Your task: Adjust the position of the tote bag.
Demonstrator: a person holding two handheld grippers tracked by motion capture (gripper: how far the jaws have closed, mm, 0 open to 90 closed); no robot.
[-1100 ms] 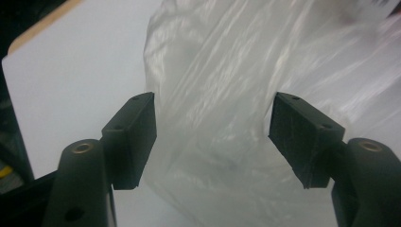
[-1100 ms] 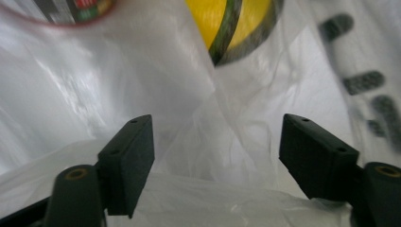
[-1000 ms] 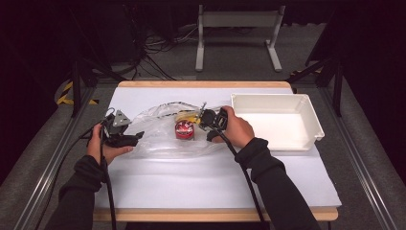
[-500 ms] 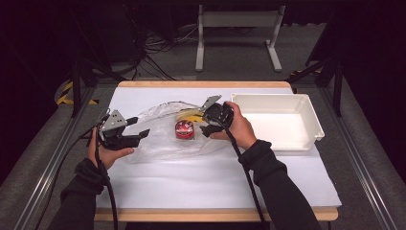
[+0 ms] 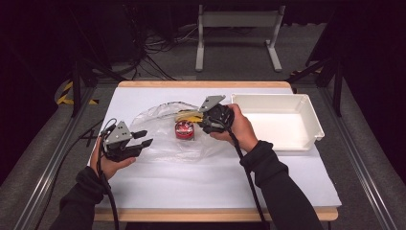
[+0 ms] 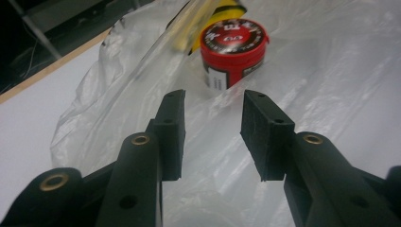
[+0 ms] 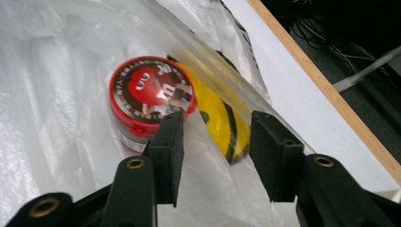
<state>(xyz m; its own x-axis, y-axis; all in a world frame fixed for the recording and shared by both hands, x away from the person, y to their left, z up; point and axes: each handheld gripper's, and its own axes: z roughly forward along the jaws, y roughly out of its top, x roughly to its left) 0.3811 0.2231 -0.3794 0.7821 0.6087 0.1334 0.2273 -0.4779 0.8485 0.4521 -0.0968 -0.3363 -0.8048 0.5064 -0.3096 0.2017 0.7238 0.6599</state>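
Note:
A clear plastic bag [image 5: 163,143] lies on the white table cover. Inside it are a red round candy tin [image 5: 184,129] and a yellow item with black stripes [image 5: 188,116]. My left gripper [image 5: 143,138] hovers at the bag's left edge and points at the tin [image 6: 234,47]. Its jaws [image 6: 213,106] have just been closing, and there is a gap with nothing pinched. My right gripper [image 5: 205,123] is at the bag's far right, over its mouth. Its jaws [image 7: 215,125] have also been closing, still apart, with the tin [image 7: 149,92] and yellow item [image 7: 222,120] just beyond them.
A white empty tray [image 5: 306,103] stands at the table's right, close behind my right hand. The table's wooden far edge [image 5: 201,84] runs behind the bag. Bare white cover [image 5: 201,187] stretches in front of the bag.
Both pairs of jaws stand narrower than before. The right gripper has risen a little and tilted, lifting the bag's rim. The left gripper has shifted slightly along the bag's edge.

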